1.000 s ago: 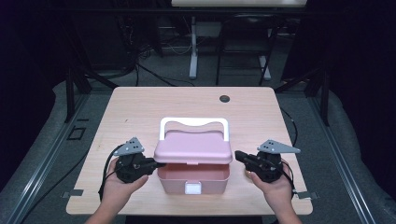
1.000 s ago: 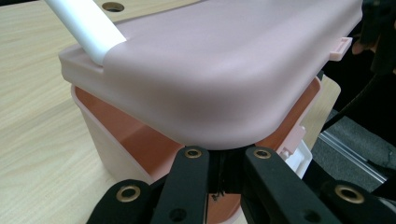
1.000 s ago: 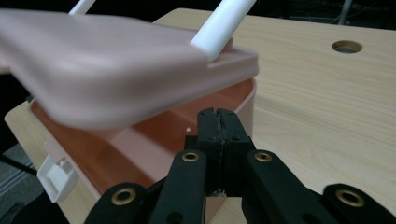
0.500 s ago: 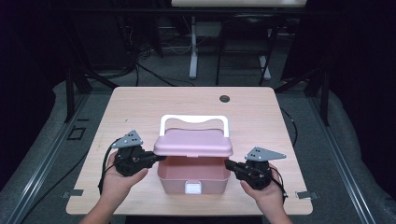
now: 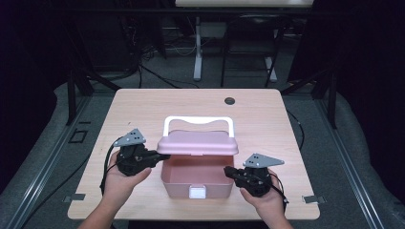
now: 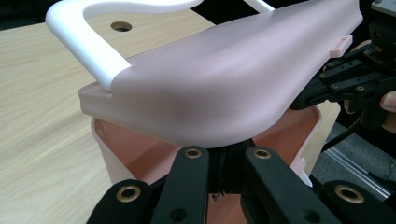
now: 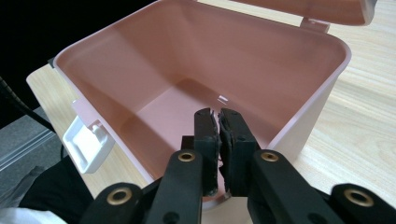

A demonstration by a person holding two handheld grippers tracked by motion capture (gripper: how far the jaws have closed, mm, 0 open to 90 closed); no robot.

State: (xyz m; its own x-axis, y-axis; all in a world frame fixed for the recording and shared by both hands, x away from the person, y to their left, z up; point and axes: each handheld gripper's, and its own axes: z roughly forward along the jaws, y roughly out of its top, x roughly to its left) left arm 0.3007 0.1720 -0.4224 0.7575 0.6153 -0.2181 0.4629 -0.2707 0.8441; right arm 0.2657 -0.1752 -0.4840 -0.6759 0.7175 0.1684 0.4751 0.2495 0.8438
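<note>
I've got the pink box (image 5: pixel 195 181) sitting near the front edge of the worktop (image 5: pixel 143 109), roughly centred btwn my two hands. Its lid (image 5: pixel 198 142) is raised at the front, hinged at the back, w/ the white handle (image 5: pixel 198 120) standing up behind it. White latch (image 5: pixel 197 192) hangs on the box's front wall.

Left claw (image 5: pixel 155 156) is at the lid's left edge. In the left gripper view the jaws run in under the lid's (image 6: pixel 224 88) underside, tips hidden there, so I can't tell how far apart they stand or whether they pinch the edge. Box interior (image 6: pixel 140 154) shows below, handle (image 6: pixel 88 51) up top left.

Right claw (image 5: pixel 228 171) is at the box's right wall, near the rim. In the right gripper view (image 7: pixel 219 121) the jaws are pressed together, almost no gap, clamped over the box rim w/ tips reaching inside; box (image 7: pixel 196 79) looks empty, latch (image 7: pixel 88 140) at left.

A round hole (image 5: pixel 229 100) is in the worktop at the far side, well apart from the box.
</note>
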